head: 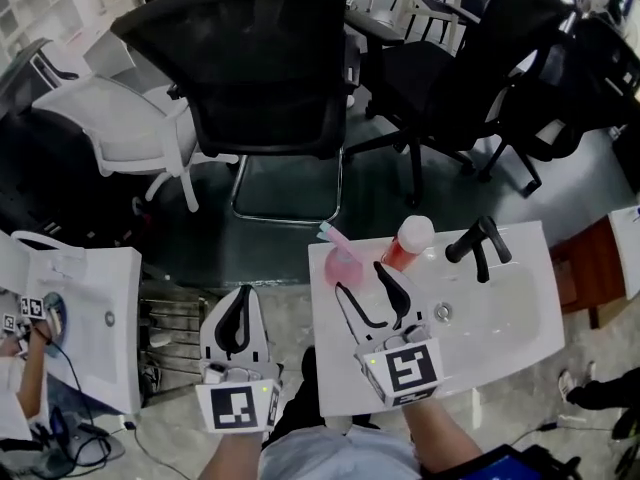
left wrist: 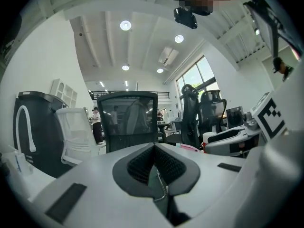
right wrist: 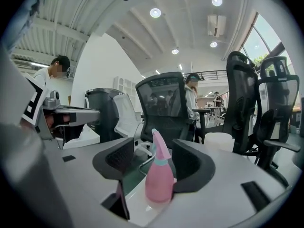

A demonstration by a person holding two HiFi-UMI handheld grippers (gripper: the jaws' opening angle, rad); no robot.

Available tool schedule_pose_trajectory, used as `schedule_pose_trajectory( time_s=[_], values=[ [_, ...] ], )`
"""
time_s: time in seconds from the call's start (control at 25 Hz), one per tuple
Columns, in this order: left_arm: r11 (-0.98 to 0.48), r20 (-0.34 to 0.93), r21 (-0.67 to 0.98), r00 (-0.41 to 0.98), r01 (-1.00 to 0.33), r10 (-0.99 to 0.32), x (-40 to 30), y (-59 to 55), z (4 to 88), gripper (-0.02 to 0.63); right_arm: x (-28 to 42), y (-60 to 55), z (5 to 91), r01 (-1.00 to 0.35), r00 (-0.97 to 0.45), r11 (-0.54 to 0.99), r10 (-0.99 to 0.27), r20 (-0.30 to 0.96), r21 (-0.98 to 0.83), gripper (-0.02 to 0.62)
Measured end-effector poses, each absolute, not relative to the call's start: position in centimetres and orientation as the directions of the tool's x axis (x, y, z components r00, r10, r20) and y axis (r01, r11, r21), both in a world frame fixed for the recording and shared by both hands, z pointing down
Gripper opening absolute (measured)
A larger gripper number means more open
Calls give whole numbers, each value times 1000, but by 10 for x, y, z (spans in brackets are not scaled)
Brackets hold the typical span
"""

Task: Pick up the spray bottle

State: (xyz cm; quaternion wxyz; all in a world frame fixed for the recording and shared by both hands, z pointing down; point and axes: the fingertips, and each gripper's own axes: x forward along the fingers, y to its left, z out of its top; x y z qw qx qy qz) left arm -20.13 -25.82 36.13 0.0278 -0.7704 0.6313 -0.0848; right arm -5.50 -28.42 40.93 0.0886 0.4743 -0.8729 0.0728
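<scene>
The pink spray bottle stands at the back left corner of the white sink counter. My right gripper is open just in front of it, its tips reaching to either side of the bottle's base. In the right gripper view the spray bottle stands upright between the two black pads, which do not press on it. My left gripper hovers off the counter's left edge over the floor, shut and empty. The left gripper view shows that gripper with its pads meeting.
A red bottle with a white cap stands right of the spray bottle, beside a black faucet and the basin. A black mesh chair and a white chair stand beyond. Another white counter lies at left.
</scene>
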Motion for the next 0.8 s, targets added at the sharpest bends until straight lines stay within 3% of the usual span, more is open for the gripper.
schedule_pose_trajectory(
  time_s=[0.8],
  values=[
    [-239, 182, -116, 216, -964, -959, -226, -315, 408, 15, -68, -340, 452, -871, -478, 491, -826, 298, -37, 278]
  ],
)
